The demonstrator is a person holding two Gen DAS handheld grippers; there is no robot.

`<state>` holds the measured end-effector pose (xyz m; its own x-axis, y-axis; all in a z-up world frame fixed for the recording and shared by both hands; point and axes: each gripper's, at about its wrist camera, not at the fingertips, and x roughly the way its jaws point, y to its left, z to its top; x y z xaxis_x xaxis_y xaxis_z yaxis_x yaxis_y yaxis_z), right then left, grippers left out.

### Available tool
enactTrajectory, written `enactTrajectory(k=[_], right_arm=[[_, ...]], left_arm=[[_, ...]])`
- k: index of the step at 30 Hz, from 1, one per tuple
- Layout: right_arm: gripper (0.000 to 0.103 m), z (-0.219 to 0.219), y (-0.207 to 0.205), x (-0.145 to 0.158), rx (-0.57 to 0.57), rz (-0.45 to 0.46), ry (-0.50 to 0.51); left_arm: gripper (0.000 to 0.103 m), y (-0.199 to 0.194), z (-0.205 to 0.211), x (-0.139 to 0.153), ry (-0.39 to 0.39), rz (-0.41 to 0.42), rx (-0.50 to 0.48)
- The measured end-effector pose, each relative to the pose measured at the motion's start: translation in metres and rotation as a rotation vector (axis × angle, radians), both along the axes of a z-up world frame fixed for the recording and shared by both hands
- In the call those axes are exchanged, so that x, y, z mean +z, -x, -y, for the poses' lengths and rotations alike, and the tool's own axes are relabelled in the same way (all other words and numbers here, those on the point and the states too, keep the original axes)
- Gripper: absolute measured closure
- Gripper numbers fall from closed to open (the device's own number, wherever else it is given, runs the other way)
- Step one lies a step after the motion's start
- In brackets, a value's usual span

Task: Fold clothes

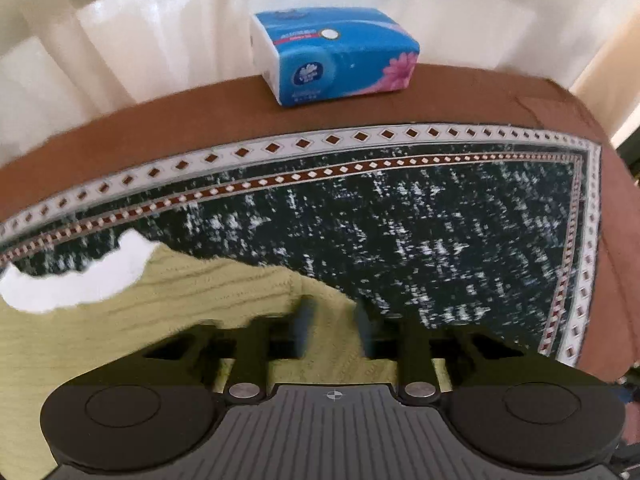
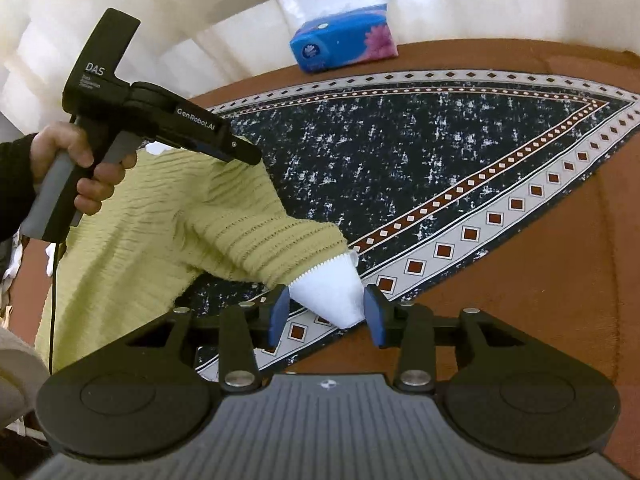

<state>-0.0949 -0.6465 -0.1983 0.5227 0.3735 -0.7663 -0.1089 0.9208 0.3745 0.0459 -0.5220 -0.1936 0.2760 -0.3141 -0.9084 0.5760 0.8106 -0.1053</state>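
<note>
Item: yellow-green sweater, lying on the bench. Left claw is clenching its edge. Right claw is standing released, white cuff sitting between its fingers. Risk: cuff slipping free if lifted before clamping; fold skewing.

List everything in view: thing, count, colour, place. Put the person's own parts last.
sweater: one, yellow-green knit, spread on the cloth's near left
cuff: one, white, at the sleeve end, between the right gripper's pads
tissue pack: one, blue with pink flower, far edge of the table
cloth: one, dark speckled with diamond border, covering the table
table: one, brown
curtain: white, behind the table
left gripper: black, on the sweater
right gripper: blue pads
hand: one, holding the left gripper's handle
</note>
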Motion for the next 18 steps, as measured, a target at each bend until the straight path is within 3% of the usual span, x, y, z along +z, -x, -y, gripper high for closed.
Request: enactTrajectory(k=[3,4,5,10,15,16,18], right_arm=[[0.059,-0.001,-0.002,-0.002,0.008,-0.004,-0.001],[0.072,-0.001,-0.003,-0.002,0.012,-0.011,-0.004],[0.092,-0.001,-0.004,-0.003,0.016,-0.02,-0.008],[0.095,0.004,-0.003,0.015,0.023,-0.039,-0.116],[0.095,0.014,-0.003,0.035,-0.006,-0.058,-0.314],[0.095,0.016,-0.004,0.037,-0.017,-0.056,-0.334],[0.095,0.018,-0.009,0.035,-0.069,-0.048,-0.279]], left_arm=[[0.103,-0.001,-0.003,0.003,0.017,0.015,0.001],[0.103,-0.001,-0.005,0.004,0.026,0.022,0.005],[0.103,-0.002,-0.007,0.008,0.041,0.035,0.014],[0.103,-0.018,-0.024,0.02,0.131,0.072,0.131],[0.103,-0.025,-0.026,0.011,0.148,0.096,0.202],[0.103,-0.026,-0.023,0.007,0.142,0.096,0.206],[0.103,-0.029,-0.019,-0.002,0.121,0.086,0.206]])
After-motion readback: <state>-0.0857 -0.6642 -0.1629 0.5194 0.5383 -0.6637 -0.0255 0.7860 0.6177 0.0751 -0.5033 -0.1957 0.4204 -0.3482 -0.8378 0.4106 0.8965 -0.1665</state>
